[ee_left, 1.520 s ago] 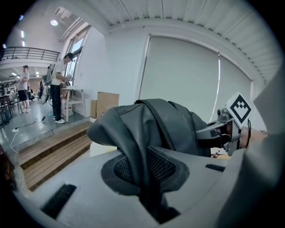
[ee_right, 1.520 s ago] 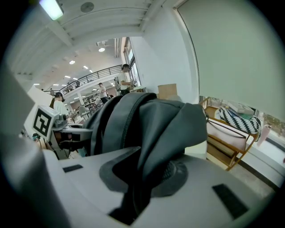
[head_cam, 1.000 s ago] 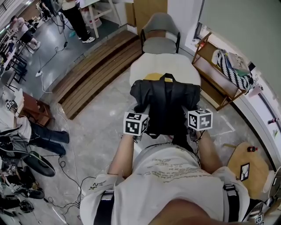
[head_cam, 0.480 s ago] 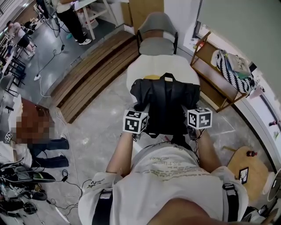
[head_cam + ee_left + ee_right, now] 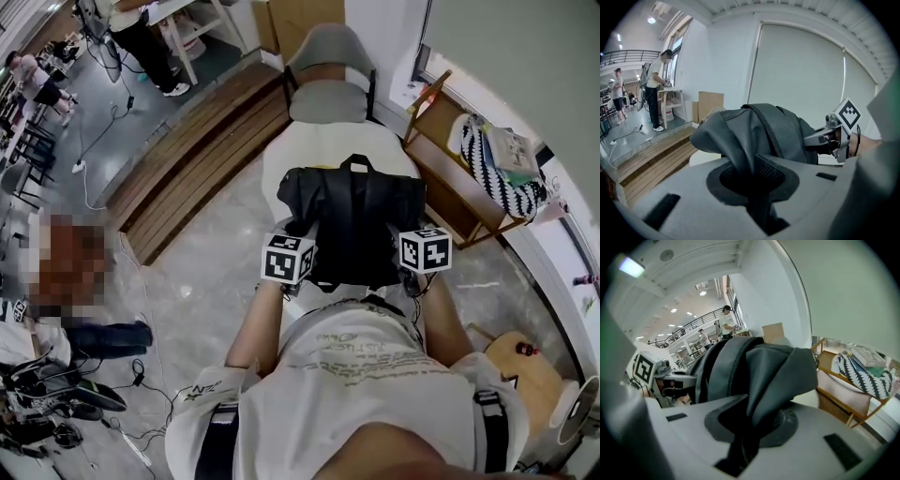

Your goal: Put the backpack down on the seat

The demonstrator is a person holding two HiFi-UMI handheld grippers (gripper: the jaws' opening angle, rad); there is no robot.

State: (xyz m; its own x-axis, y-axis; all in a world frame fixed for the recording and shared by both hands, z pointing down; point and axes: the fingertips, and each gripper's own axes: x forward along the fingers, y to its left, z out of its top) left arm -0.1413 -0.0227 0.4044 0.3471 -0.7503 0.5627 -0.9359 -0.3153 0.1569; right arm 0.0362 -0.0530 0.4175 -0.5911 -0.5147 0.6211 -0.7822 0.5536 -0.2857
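1. The seat (image 5: 323, 150), a pale round cushion, lies directly ahead with a grey chair (image 5: 328, 89) behind it. I judge it to be the drop target, since the load is lined up with it.

2. The backpack (image 5: 352, 220) is black and hangs level between both grippers, its top handle pointing away from me. It overlaps the near half of the seat in the head view. I cannot confirm contact with the cushion. I judge the lowering step not yet complete.

3. The left gripper (image 5: 757, 197) pinches a fold of backpack fabric at the left edge. The right gripper (image 5: 745, 437) pinches a matching fold at the right edge. Gripping opposite sides spreads the load, which probably prevents tilt during lowering.

4. Containers: the backpack is closed, so its contents are not visible. The wooden rack (image 5: 441, 202) to the right holds a black-and-white striped bag (image 5: 492, 164) on its upper level.
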